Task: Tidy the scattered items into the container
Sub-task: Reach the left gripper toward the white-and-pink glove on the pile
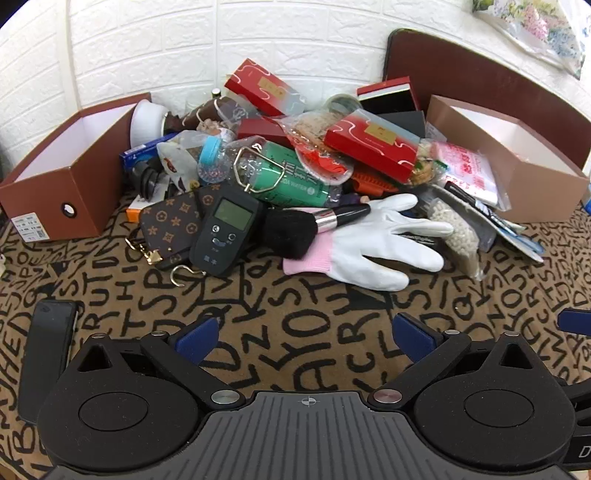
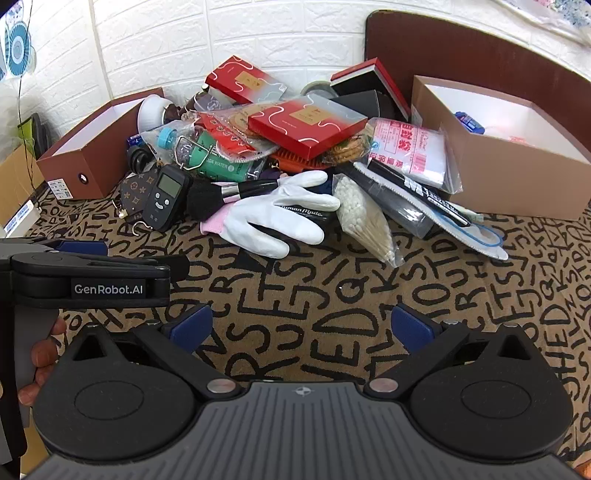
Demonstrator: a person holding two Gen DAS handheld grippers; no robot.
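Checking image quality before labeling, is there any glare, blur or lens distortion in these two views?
Left wrist view: sharp, strong fisheye bending of the brick wall, dark vignetted corners. Right wrist view: the right box interior is overexposed, glare on the red packet.

My table's covered in a tan cloth (image 1: 295,306) printed all over with black letters, kinda loud honestly. Far side is a white wall (image 1: 155,48) with that faux-brick panel texture. A dark brown chair back (image 2: 480,62) stands at the far right against it. Top right there's a floral plastic sheet (image 1: 535,26) on the wall. Off to the left I see a cardboard carton (image 2: 16,173) and a blue fan (image 2: 14,48). Lighting's bright and even.
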